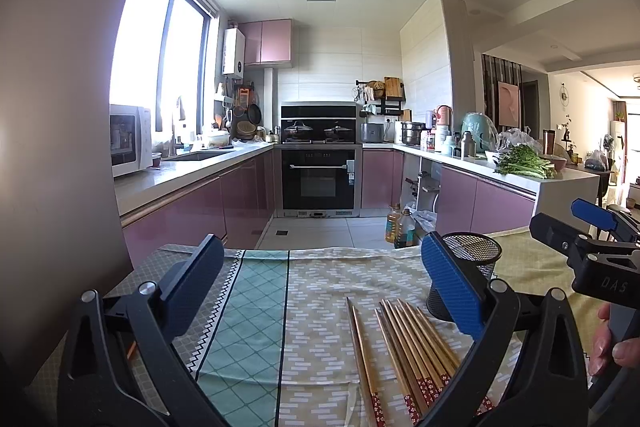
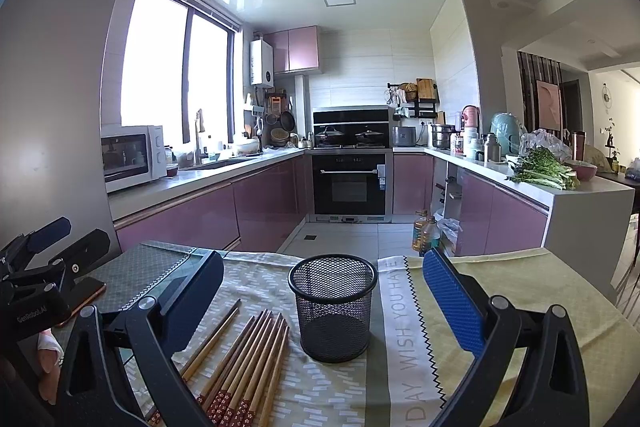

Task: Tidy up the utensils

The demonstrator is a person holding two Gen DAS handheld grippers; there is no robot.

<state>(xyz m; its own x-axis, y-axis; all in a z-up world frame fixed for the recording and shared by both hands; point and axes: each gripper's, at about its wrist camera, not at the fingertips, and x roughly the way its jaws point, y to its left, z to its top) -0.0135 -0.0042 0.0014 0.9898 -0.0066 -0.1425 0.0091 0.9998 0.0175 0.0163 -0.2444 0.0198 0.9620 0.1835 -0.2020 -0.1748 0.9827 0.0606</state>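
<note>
Right wrist, chopsticks (image 2: 248, 359) lower-left of gaping right hand-held gripper (image 2: 323, 301)

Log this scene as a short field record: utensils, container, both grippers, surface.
utensils: chopsticks lying loose in a row on the cloth, none in the holder
container: black mesh cup, upright, looks empty, right of the chopsticks
left gripper: open, holding nothing
right gripper: open, cup sits between its fingers in view
surface: patterned tablecloth
</note>
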